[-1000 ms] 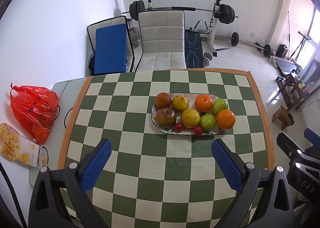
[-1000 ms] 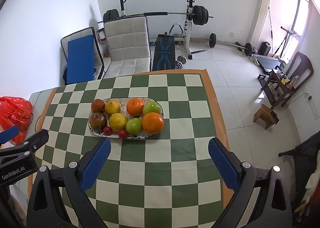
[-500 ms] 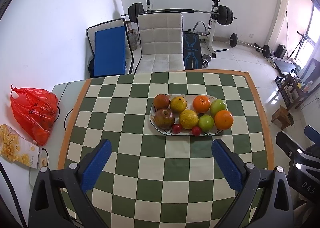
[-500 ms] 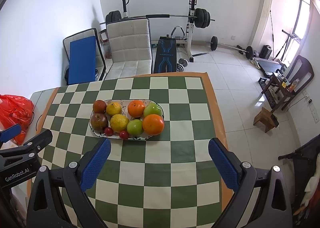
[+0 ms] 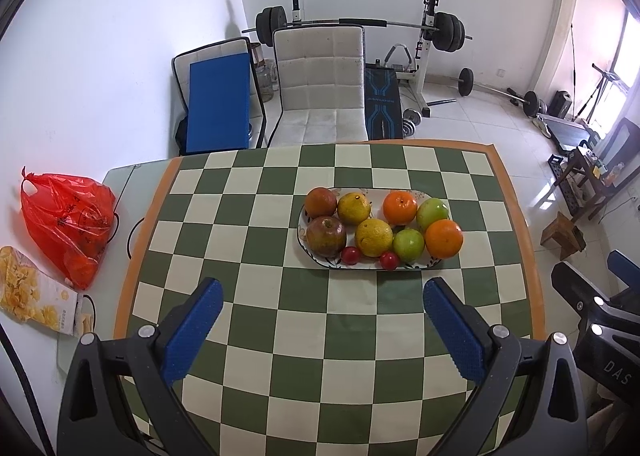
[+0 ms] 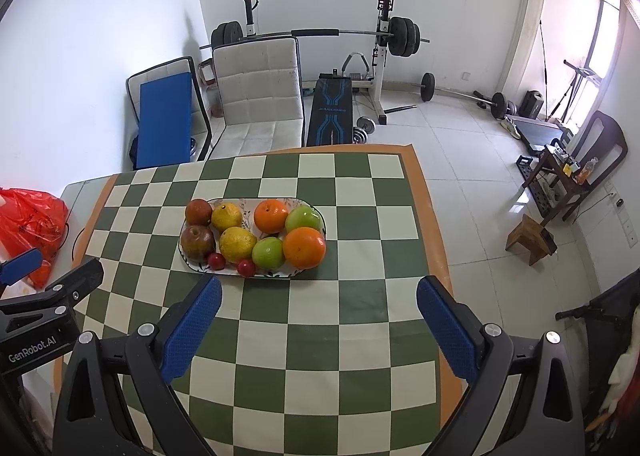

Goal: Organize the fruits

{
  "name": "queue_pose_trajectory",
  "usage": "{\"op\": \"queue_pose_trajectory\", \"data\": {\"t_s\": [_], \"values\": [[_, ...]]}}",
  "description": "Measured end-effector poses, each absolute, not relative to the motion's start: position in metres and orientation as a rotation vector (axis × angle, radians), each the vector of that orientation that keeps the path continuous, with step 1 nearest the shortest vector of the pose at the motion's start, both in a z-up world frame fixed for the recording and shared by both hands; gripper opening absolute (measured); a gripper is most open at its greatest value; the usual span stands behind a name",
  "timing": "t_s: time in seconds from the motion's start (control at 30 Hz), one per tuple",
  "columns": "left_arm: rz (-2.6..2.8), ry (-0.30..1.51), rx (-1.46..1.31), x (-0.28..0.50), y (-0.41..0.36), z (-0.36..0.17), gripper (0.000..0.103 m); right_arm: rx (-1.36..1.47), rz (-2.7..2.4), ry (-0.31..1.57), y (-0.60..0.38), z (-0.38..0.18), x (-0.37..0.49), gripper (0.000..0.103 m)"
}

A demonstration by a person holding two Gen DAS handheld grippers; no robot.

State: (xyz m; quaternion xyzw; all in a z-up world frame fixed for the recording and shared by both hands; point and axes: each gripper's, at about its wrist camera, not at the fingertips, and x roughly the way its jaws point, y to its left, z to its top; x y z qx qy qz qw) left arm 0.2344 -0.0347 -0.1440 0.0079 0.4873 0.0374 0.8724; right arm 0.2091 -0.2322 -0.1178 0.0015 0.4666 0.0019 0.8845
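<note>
Hidden in part: the oval plate (image 5: 430,264), covered by fruit so that only its rim shows. Cut off at the left edge of the right wrist view: the red plastic bag (image 6: 30,221); contents hard to make out. Printing on the snack packet (image 5: 34,294) too small to read.

Counted on the plate: two oranges (image 5: 400,207) at 1 and 4 o'clock, two yellow citrus fruits (image 5: 373,237) near the middle, two green apples (image 5: 408,244) toward 3 o'clock, two dark red-brown fruits (image 5: 326,236) at 9 o'clock, two small red fruits (image 5: 351,255) at 6 o'clock on the near rim. Ten in all, mostly touching each other.

Plate resting on the checkered tablecloth (image 5: 260,240), slightly right of centre.

Left gripper (image 5: 322,326): spread wide, empty, above the cloth, well apart from the plate. Right gripper (image 6: 318,322): likewise spread wide and empty.
</note>
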Motion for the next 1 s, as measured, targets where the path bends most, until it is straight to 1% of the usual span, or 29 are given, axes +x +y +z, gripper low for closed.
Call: {"op": "queue_pose_trajectory", "data": {"t_s": [1.0], "values": [[0.083,1.006,0.015,0.228,-0.034,-0.136,0.103,0.009,0.017,0.957,-0.237,-0.102,0.205,0.1]]}}
